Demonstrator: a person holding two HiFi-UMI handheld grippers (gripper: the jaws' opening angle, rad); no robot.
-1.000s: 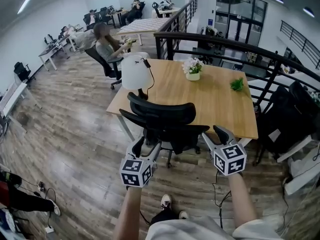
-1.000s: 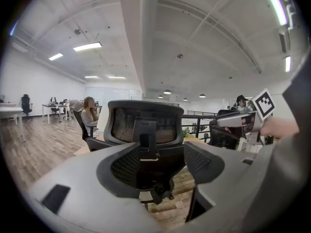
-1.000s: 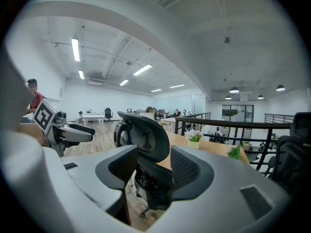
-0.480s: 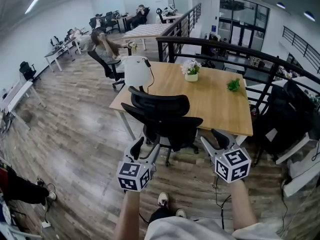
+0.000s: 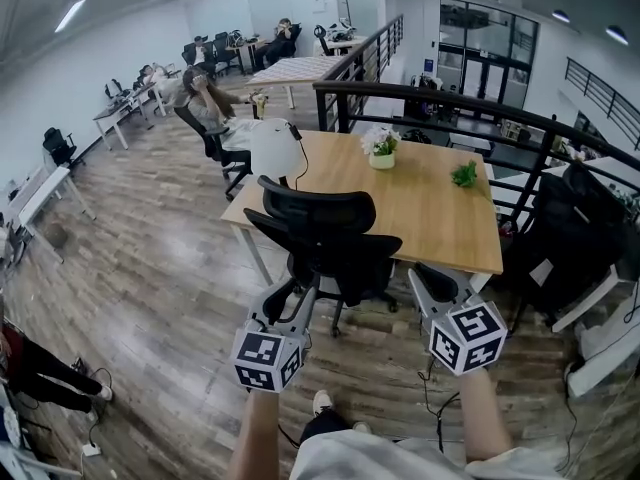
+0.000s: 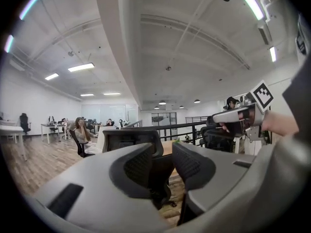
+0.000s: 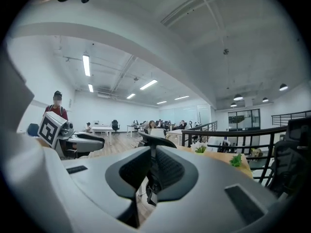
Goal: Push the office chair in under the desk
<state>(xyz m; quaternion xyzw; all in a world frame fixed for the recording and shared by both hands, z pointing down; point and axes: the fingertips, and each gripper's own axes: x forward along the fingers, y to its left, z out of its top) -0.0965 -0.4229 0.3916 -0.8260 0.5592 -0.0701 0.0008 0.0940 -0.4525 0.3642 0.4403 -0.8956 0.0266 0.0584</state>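
2 empty claws have just been closing short of the chair (image 5: 325, 238): left claw (image 5: 296, 293) part open, right claw (image 5: 432, 280) almost shut. At the desk's (image 5: 430, 208) near edge, an uneven shove could swivel it, jamming an armrest.

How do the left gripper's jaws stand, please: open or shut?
Open: the left gripper shows a gap between its pads, nothing held, though they have just been closing.

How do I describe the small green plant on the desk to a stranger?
Find the large wooden desk beside the black railing. The small green plant sits toward its far right side. Unlike the pot of white flowers to its left, it is all green.
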